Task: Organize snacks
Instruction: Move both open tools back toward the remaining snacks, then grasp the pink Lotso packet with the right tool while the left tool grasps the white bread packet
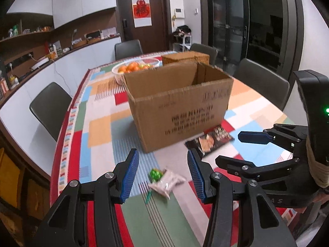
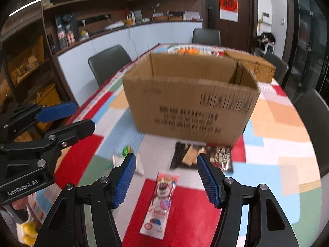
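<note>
While both claws gape, snacks front the cardboard box (image 2: 191, 100).

Both wrist cameras are looking forward along their tongs, low and close over the tabletop (image 1: 98, 127), facing the door. They are sharing the cardboard box (image 1: 178, 107), each catching the other's tongs.

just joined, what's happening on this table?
A person holds two tongs over a patchwork tablecloth, both open and empty. The left tongs hover over a small pale snack bag with a green corner; the right tongs hover over a cartoon-bear lollipop packet. A dark snack packet lies by the open brown cardboard box. Nothing is visibly packed yet.
</note>
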The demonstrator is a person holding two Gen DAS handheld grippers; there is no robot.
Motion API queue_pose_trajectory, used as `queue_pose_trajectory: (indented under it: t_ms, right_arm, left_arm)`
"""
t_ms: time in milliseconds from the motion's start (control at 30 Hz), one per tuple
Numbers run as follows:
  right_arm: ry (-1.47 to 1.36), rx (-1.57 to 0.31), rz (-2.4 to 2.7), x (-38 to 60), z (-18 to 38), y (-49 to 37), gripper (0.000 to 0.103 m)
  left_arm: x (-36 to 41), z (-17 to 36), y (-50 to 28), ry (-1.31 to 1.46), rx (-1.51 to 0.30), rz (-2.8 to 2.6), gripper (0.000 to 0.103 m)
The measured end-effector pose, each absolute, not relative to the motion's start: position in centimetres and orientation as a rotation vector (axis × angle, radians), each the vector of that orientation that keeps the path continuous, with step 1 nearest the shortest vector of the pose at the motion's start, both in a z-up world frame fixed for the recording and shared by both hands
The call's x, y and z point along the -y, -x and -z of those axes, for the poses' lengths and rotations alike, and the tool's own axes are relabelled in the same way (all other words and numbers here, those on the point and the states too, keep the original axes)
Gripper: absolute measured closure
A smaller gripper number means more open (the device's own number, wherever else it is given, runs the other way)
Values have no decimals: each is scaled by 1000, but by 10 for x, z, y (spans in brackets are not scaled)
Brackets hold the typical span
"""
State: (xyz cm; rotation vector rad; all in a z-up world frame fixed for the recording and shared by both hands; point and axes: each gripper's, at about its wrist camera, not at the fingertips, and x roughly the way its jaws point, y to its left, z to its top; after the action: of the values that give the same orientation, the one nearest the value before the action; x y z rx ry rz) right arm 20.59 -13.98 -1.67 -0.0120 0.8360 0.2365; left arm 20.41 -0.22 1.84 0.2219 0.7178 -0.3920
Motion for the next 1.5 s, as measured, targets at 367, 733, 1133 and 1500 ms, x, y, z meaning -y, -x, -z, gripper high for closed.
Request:
queue_pose_trajectory:
  t_ms: [367,733,1133,1500]
  right_arm:
    - [14,-989,-247,127,70,-203,40]
    - [-14,-1083,-221,127,102,-212,41]
    - [5,-1117,-194,117,125,-219,47]
    - [36,-1089,-185,118,126,-223,60]
  left_arm:
    - [0,30,-212,-282,-834,458,55]
    - [13,68,-235,-344,-917,516,55]
    - [24,96,-253,-353,-985,517,58]
    - [29,103,-257,-283,-1024,542,61]
